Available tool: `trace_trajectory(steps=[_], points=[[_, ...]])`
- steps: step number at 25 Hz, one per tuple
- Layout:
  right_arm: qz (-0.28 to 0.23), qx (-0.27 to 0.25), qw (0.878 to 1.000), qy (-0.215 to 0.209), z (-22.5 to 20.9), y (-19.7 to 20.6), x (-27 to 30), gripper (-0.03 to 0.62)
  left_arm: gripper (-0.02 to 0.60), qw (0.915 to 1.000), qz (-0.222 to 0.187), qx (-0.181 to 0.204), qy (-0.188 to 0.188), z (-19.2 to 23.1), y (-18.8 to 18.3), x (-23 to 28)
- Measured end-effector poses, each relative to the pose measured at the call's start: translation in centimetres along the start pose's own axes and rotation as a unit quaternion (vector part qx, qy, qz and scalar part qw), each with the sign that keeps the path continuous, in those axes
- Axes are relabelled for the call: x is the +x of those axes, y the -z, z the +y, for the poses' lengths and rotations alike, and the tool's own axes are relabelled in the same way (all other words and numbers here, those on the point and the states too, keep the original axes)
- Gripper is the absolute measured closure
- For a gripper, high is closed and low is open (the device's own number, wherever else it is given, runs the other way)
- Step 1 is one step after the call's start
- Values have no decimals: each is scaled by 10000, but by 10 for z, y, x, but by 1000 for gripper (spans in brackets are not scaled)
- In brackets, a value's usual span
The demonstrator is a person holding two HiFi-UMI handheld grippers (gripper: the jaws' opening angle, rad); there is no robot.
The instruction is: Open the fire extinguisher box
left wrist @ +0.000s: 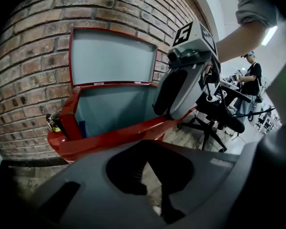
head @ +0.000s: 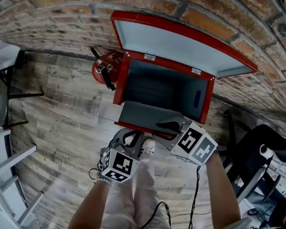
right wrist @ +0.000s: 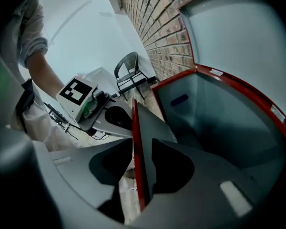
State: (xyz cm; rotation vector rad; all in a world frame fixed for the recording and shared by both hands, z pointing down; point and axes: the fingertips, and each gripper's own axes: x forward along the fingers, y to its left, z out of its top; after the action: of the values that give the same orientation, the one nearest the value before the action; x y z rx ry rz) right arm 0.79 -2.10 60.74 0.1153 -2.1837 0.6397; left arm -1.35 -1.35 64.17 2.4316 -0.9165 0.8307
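**Fire extinguisher box (head: 121, 80) stands open; right gripper clamps its front panel**

The red box sits on the wooden floor (head: 62, 123) against the brick wall (head: 62, 18). Its lid (head: 181, 42) is raised and leans back on the bricks. The front panel (head: 143, 114) tilts outward toward the person, its grey inner face up and its red edge lowest.

The right gripper (head: 174, 126) is clenched on that red edge near the right corner. In the right gripper view the thin edge (right wrist: 137, 142) runs straight between the two jaws.

The left gripper (head: 129, 138) hangs just in front of the panel's edge. Its jaws are slightly parted, with only floor showing in the gap.

A red extinguisher (head: 102, 68) lies just beside the box's left wall, and an office chair (head: 257, 151) is near its right side.
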Motion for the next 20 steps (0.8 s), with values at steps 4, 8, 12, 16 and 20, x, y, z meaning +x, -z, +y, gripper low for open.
trace_trajectory(steps=[4, 8, 12, 16, 20], points=[[206, -59, 9994, -276, 13, 9, 12, 477, 583, 10000, 66, 18, 39, -4, 11, -1], [279, -34, 9989, -379, 21, 16, 20, 505, 583, 9999, 103, 28, 77, -9, 20, -3], [329, -19, 9984, -461, 30, 22, 28, 518, 583, 9998, 164, 21, 102, -13, 30, -7], [393, -36, 9977, -543, 41, 33, 37, 525, 583, 9995, 252, 31, 161, -23, 44, -17], [429, -86, 9977, -513, 53, 46, 49, 528, 583, 9989, 385, 55, 244, -31, 61, -34]])
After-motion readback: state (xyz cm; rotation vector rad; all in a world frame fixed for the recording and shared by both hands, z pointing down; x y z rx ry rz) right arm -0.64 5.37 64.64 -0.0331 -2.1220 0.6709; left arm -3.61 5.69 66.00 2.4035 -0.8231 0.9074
